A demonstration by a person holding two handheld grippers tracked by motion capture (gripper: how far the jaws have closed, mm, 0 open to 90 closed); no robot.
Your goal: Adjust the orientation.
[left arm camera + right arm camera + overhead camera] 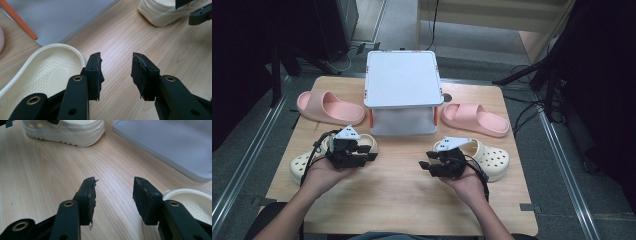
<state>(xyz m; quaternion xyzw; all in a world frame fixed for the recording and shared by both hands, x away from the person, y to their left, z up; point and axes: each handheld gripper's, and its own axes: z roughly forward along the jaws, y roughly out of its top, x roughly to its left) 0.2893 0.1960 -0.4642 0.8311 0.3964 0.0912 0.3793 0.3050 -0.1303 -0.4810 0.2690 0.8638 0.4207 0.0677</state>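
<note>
- On the wooden counter (pixel 402 175) a white box (pixel 401 80) with a lid stands at the far middle, and one pink slipper lies on each side of it: the left pink slipper (pixel 329 107) and the right pink slipper (pixel 475 119).
- Nearer to the person lie two cream clogs, the left clog (pixel 304 162) and the right clog (pixel 492 159), well apart from each other.
- Left gripper (pixel 371 156) hovers just beside the left clog; its fingers (pixel 94 75) stand apart with only bare wood between them.
- Right gripper (pixel 426 166) hovers just beside the right clog; its fingers (pixel 87 200) are also apart and hold nothing.
- Both grippers point inward, toward the open middle of the counter, so each clog is beside its gripper and not between the fingers.
- Risk, as I judge it: closing now would catch only air, because the fingers are not around any clog wall.
- A clog is light and rounded, so a push from one finger could slide it toward the counter edge or against the box.
- The pads look frayed, so a thin grip on the rim may slip.
</note>
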